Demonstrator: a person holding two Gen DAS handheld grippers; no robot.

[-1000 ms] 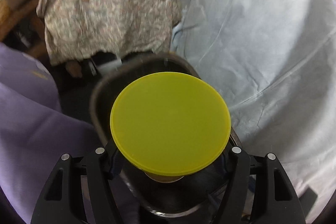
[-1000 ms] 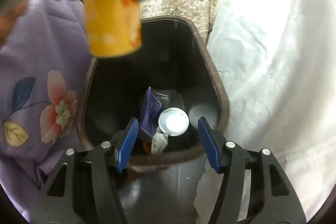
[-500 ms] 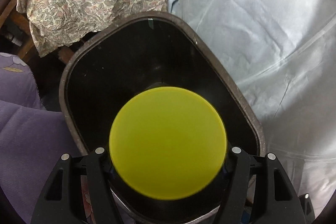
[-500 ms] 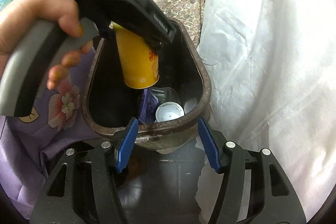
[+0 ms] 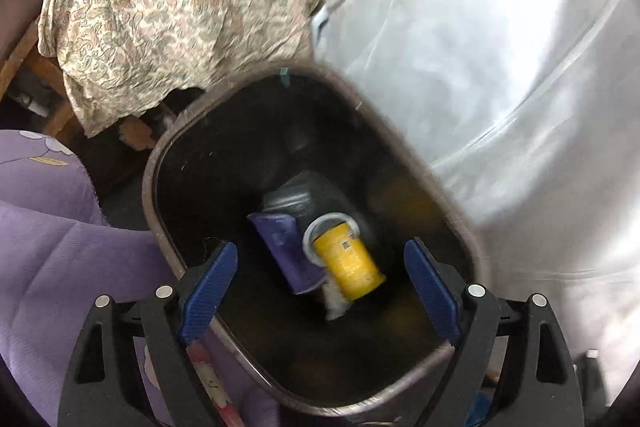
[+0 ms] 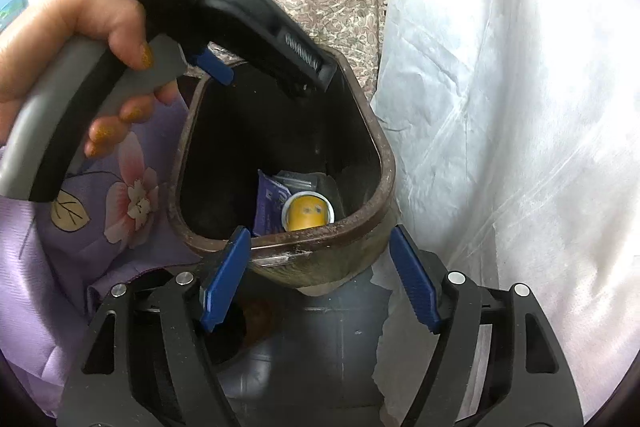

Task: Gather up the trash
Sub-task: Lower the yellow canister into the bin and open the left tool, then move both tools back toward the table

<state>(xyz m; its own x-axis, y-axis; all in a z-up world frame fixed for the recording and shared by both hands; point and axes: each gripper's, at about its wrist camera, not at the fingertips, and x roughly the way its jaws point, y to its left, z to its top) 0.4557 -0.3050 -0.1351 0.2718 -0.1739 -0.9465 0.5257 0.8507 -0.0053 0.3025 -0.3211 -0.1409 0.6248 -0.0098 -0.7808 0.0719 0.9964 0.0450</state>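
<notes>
Trash: yellow can [image 5: 349, 259] lies in the bin [image 5: 456, 211], against a white-rimmed cup [image 5: 320, 227] and purple wrapper [image 5: 280, 247]. My left claw [image 5: 320, 283], opening over the bin, holds nothing; my right claw [image 6: 316, 279], opening at the near rim, likewise.

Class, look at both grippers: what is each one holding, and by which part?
Nothing. The left gripper has nothing between its opening jaws; the yellow cup lies in the bin. The right gripper, also opening, is empty.

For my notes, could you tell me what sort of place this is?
Probably a lived-in home room: a bin stands between purple floral fabric, a paisley cloth and white sheeting.
</notes>
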